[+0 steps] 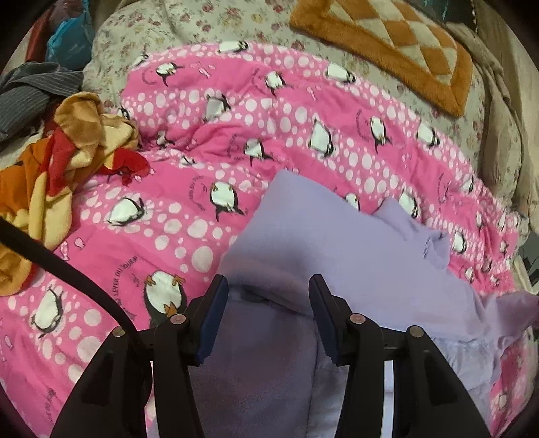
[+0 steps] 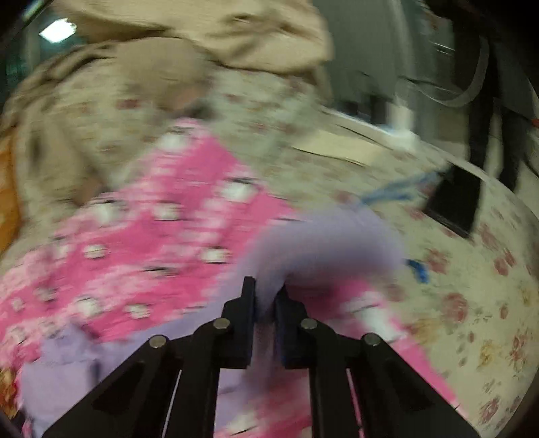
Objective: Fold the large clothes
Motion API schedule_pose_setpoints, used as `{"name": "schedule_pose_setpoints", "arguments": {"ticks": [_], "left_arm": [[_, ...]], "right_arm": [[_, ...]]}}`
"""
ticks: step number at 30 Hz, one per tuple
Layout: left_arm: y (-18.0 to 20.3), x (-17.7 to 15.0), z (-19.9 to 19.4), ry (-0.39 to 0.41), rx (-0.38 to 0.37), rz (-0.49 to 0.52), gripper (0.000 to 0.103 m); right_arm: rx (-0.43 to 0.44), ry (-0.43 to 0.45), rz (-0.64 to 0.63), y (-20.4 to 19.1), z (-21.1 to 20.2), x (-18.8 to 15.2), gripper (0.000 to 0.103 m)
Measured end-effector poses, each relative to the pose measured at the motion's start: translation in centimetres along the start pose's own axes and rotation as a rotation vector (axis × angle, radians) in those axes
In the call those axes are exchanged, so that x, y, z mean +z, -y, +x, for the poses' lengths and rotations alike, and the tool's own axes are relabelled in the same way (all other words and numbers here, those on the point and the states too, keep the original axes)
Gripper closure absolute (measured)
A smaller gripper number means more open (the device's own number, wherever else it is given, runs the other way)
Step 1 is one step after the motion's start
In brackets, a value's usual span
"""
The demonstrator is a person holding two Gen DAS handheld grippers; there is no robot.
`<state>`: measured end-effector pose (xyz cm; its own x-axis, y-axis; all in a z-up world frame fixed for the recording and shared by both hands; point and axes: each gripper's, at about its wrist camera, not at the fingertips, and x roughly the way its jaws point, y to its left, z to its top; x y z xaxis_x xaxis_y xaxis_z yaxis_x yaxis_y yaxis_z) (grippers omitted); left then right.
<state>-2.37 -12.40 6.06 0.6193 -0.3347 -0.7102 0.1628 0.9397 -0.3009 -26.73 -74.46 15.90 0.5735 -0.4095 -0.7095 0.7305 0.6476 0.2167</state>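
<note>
A lilac garment [image 1: 337, 242] lies crumpled on a pink penguin-print quilt [image 1: 202, 168]. My left gripper [image 1: 267, 286] is open, its jaws wide apart just above the garment's near fold, holding nothing. In the blurred right wrist view, my right gripper [image 2: 267, 293] is shut on a bunched part of the lilac garment [image 2: 323, 242], which rises between the fingers and arches above the pink quilt [image 2: 161, 236].
An orange and red fleece cloth [image 1: 64, 158] and a grey striped garment [image 1: 30, 91] are heaped at the left. An orange checked mat [image 1: 397, 43] lies at the back on the floral bedspread [image 1: 209, 20]. A dark flat object [image 2: 454, 198] lies on the bedspread [image 2: 471, 303] at the right.
</note>
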Motion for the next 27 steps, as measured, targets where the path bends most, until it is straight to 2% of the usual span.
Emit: {"name": "schedule_pose_setpoints", "arguments": {"ticks": [4, 8, 10, 12, 14, 15, 17, 19, 23, 25, 27], "left_arm": [[-0.6, 0.5, -1.0, 0.032, -0.028, -0.04, 0.083], [-1.0, 0.6, -1.1, 0.03, -0.038, -0.05, 0.083], [-1.1, 0.6, -1.0, 0.015, -0.054, -0.055, 0.083], [-1.0, 0.4, -0.9, 0.002, -0.076, -0.055, 0.083], [-0.8, 0.3, -0.8, -0.013, -0.109, -0.048, 0.083], [-0.7, 0.3, -0.9, -0.014, -0.123, -0.044, 0.083], [-0.4, 0.4, -1.2, -0.009, -0.146, -0.038, 0.083], [0.3, 0.4, -1.4, -0.013, -0.192, -0.03, 0.082], [2.0, 0.3, -1.7, -0.046, -0.28, -0.024, 0.064], [3.3, 0.5, -1.4, -0.068, -0.283, -0.002, 0.061], [5.2, 0.5, -0.5, -0.124, -0.274, 0.038, 0.06]], "right_arm": [[0.19, -0.006, -0.173, -10.4, -3.1, -1.4, 0.093], [0.393, -0.061, -0.283, -20.7, -4.7, -5.2, 0.093], [0.497, -0.131, -0.347, -26.0, -4.4, -8.8, 0.093], [0.548, -0.222, -0.445, -30.3, -3.6, -13.2, 0.093], [0.572, -0.345, -0.544, -33.2, -2.4, -17.3, 0.082], [0.581, -0.397, -0.564, -33.5, -2.1, -18.7, 0.076], [0.569, -0.396, -0.532, -32.4, -2.6, -19.5, 0.047], [0.554, -0.375, -0.457, -30.0, -3.3, -19.1, 0.038], [0.53, -0.406, -0.313, -25.1, -3.8, -17.4, 0.037], [0.521, -0.358, -0.247, -22.5, -4.4, -15.8, 0.033], [0.489, -0.304, -0.167, -19.9, -4.9, -14.4, 0.026]]}}
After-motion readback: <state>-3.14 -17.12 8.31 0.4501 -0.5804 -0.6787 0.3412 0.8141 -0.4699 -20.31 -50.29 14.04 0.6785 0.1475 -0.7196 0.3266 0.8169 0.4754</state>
